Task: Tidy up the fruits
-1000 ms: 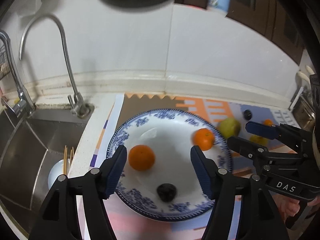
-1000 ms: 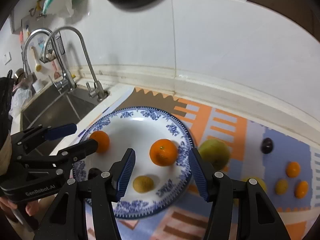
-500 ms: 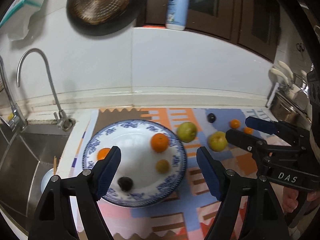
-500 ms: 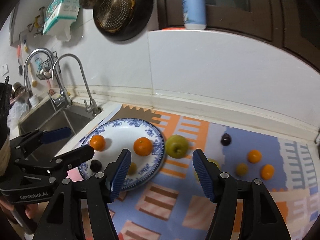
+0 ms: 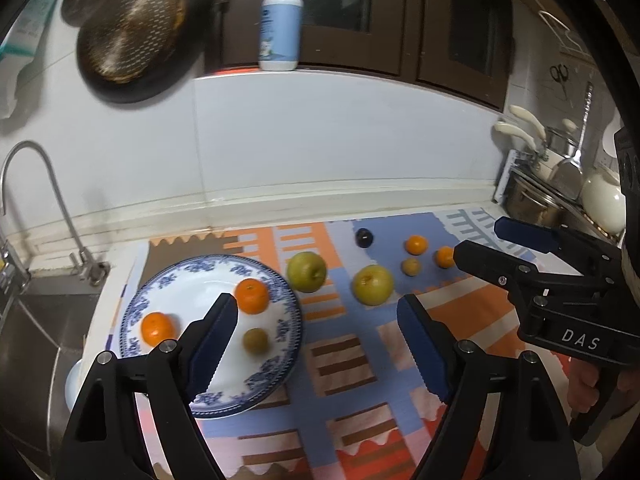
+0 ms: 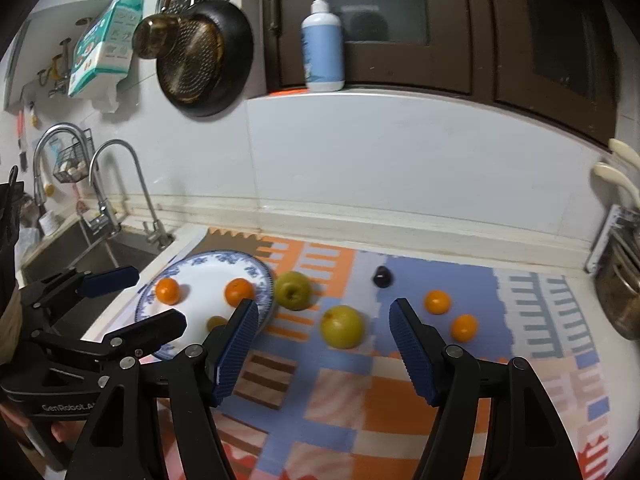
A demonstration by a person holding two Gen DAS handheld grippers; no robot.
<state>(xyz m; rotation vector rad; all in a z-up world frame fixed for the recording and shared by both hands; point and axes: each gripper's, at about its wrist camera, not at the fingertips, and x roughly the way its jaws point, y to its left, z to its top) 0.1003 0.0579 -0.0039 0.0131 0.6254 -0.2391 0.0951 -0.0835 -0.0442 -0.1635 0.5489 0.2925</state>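
Left claw spread wide, nothing between its fingers, hanging above the counter with the plate under its left finger. Right claw just as wide and empty, held over the patterned mat, and it shows at the right edge of the left camera too.

On the plate: 2 oranges, one near the left rim, one toward the back right, and 1 small yellowish fruit in front of that. Part of the plate sits behind the left finger, so anything there is hidden.

Off the plate now. A green apple lies just beside the plate's right rim. A second, yellower apple sits to its right on the mat, apart from it. Further back, a dark plum on its own. Then a cluster near the right: 2 small oranges and a small yellowish fruit close in front of them.

Sink and tap left of the plate, a pan on the wall above, a pump bottle up on the ledge.
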